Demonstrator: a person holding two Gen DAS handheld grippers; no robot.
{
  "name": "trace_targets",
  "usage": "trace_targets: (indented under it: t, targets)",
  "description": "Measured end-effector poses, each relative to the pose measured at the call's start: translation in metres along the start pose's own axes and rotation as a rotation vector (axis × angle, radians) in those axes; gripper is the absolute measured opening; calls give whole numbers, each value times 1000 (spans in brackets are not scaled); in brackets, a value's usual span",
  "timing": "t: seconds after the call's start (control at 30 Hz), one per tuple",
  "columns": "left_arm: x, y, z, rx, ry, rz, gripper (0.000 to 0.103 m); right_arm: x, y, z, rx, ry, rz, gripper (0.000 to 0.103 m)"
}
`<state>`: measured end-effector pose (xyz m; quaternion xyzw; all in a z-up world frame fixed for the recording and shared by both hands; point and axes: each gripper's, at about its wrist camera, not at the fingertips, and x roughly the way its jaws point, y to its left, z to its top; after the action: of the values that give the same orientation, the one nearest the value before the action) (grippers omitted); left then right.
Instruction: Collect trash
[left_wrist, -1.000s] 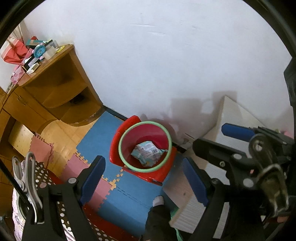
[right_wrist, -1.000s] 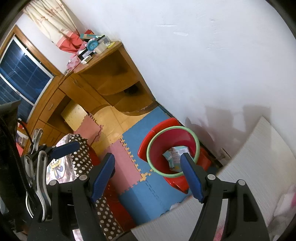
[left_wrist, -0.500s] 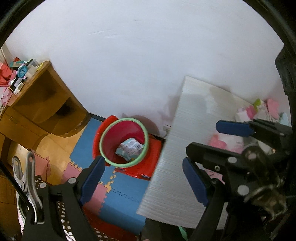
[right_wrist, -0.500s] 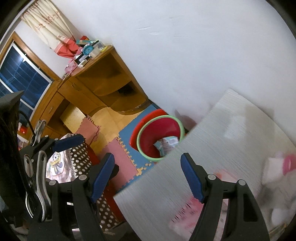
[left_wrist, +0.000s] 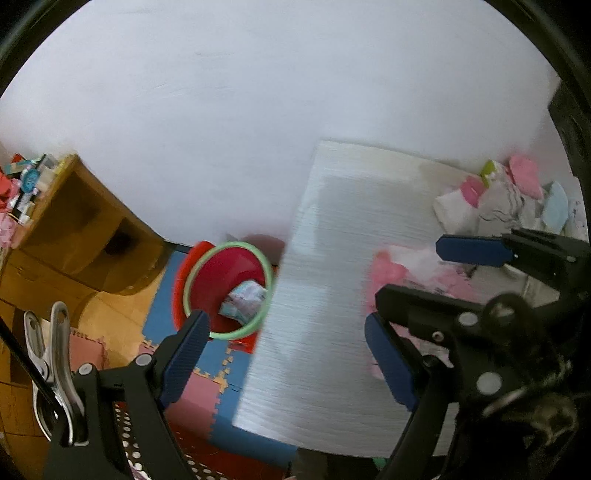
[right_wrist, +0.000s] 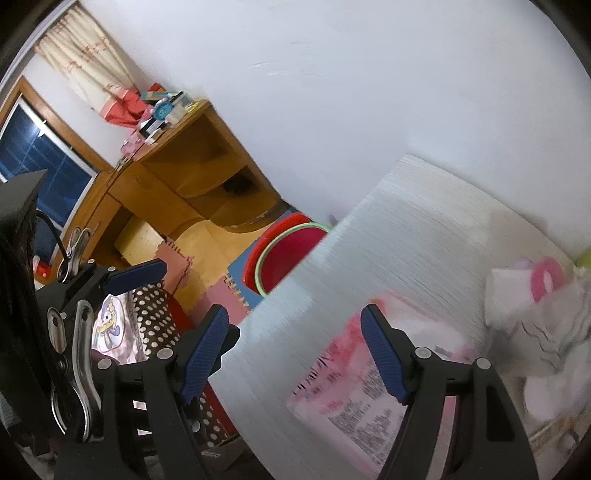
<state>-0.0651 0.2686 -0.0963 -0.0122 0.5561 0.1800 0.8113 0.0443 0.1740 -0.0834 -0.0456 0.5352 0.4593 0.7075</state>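
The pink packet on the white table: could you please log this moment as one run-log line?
stage: approach | left gripper: open, empty | right gripper: open, empty, above pink packet | white table | red bin: holds one wrapper

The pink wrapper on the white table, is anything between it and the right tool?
Nothing visible. The right tool hangs open above the white table, and the pink wrapper lies bare just below its fingers. The pile of socks sits off to the side, beyond the wrapper.
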Motion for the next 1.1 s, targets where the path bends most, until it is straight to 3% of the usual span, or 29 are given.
trace_targets:
  t: [0.27, 0.5, 0.6, 0.63, 0.67, 0.73, 0.83, 0.93, 1.0, 1.1]
  targets:
    - [29, -26, -19, 5, 107, -110, 89, -20, -55, -30, 162, -6, -52, 76]
    - [52, -35, -22, -34, 189, -228, 86, -12, -83, -39, 243, 44, -133, 76]
    - [62, -39, -23, -37, 222, -264, 74, 2, -91, -46, 272, 91, -120, 75]
    - [66, -40, -24, -41, 234, -276, 62, 6, -91, -46, 271, 104, -118, 69]
    - [71, -41, -24, -40, 254, -280, 57, 10, -90, -48, 266, 113, -121, 58]
    - [81, -45, -27, -34, 285, -272, 56, 19, -89, -50, 249, 151, -129, 48]
    - [90, -45, -27, -45, 304, -282, 56, 31, -90, -54, 243, 211, -142, 47]
    - [93, -43, -24, -44, 301, -290, 55, 39, -87, -54, 231, 224, -138, 37]
    - [93, -41, -23, -44, 282, -296, 26, 44, -82, -52, 231, 221, -125, 32]
    - [94, -42, -22, -25, 280, -296, 15, 51, -79, -52, 240, 220, -105, 18]
